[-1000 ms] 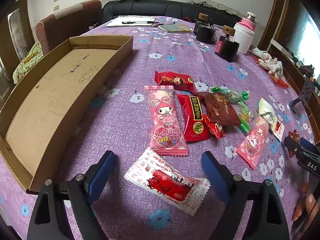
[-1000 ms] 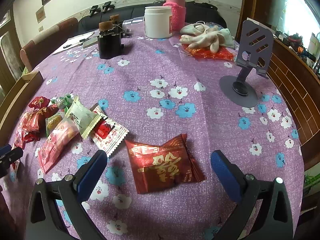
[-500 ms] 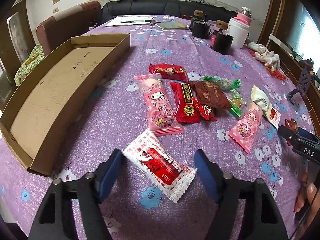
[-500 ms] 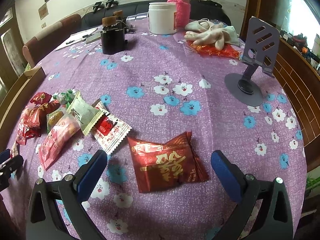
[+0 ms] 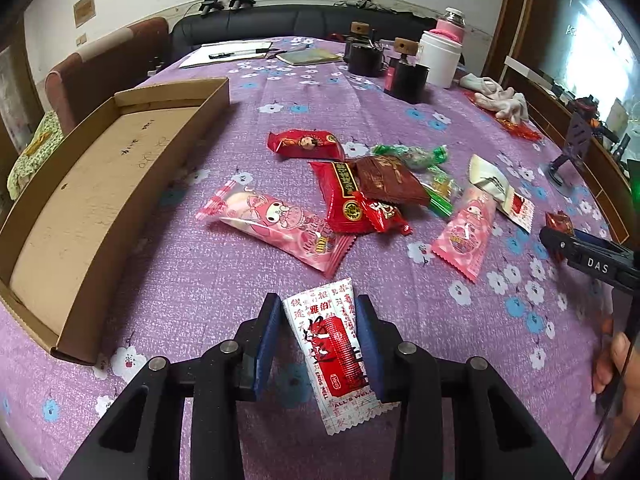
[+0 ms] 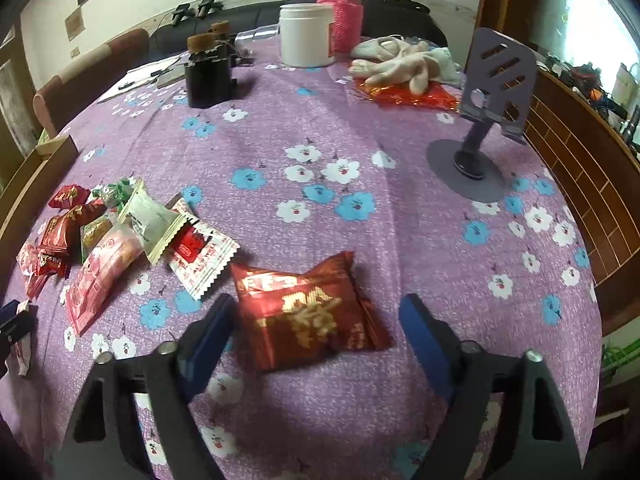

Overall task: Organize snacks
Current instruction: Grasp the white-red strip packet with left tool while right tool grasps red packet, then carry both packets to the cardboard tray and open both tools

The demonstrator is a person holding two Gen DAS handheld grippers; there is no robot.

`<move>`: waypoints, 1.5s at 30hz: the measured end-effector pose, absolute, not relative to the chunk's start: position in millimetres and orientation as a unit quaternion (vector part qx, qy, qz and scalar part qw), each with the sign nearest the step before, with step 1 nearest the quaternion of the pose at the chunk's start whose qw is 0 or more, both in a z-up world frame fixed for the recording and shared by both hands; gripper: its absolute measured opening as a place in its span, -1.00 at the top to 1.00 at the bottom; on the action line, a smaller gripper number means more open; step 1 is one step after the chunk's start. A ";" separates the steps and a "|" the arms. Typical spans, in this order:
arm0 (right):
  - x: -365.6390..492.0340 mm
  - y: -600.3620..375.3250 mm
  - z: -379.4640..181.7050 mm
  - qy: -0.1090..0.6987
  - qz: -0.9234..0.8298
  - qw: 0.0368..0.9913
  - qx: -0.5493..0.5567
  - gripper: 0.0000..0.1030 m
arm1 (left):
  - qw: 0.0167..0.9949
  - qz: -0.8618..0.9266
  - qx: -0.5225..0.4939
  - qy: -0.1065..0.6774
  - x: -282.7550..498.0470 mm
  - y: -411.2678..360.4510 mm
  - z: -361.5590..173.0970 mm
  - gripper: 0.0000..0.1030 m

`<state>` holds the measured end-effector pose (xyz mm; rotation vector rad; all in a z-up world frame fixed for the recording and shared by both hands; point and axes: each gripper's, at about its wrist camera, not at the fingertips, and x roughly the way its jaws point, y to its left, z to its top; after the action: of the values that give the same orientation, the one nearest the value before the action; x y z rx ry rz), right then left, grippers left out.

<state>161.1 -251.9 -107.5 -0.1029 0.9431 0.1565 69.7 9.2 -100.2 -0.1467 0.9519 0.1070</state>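
A: We log the left gripper (image 5: pixel 318 320): its blue pads (image 5: pixel 267 332) are clamped on the white-and-red packet (image 5: pixel 334 354), which hangs tilted between them, its far end just over the purple cloth (image 5: pixel 224 268).

B: And the right gripper (image 6: pixel 316 320)?

A: Its fingers stand apart. The dark red packet (image 6: pixel 308 312) lies flat on the cloth between them, nearer the left pad; we cannot tell if they touch.

B: Surroundings?

A: We note the cardboard tray (image 5: pixel 96 184) to the left, well apart from the held packet. Ahead lies the loose pile: pink My Melody packet (image 5: pixel 280 224), red packets (image 5: pixel 344 200), a brown one (image 5: pixel 390 182), green sweets (image 5: pixel 412 156). The pink packet lies nearest, just beyond the left gripper. A purple phone stand (image 6: pixel 480 148) sits far right.
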 end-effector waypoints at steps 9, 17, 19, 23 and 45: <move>156.5 -261.7 -103.8 0.446 0.072 0.891 -0.038 -0.16 | 0.888 0.040 -0.072 0.453 64.5 9.4 -97.2 0.24; 145.4 -267.7 -94.2 0.429 0.083 0.899 -0.020 0.03 | 0.892 0.031 -0.080 0.443 59.9 14.6 -92.0 0.24; 142.5 -267.9 -92.1 0.425 0.088 0.901 -0.016 0.04 | 0.893 0.030 -0.080 0.442 58.2 15.2 -91.4 0.24; 141.2 -266.7 -91.0 0.421 0.097 0.902 -0.007 0.54 | 0.895 0.026 -0.082 0.438 55.0 15.7 -88.7 0.24; 117.4 -244.7 -59.7 0.384 0.139 0.913 -0.012 0.59 | 0.907 0.027 -0.087 0.412 43.4 31.0 -66.7 0.24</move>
<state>117.4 -244.7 -59.7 -0.0251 0.7908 0.2863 43.4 31.0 -66.7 -0.1795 0.8499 0.0564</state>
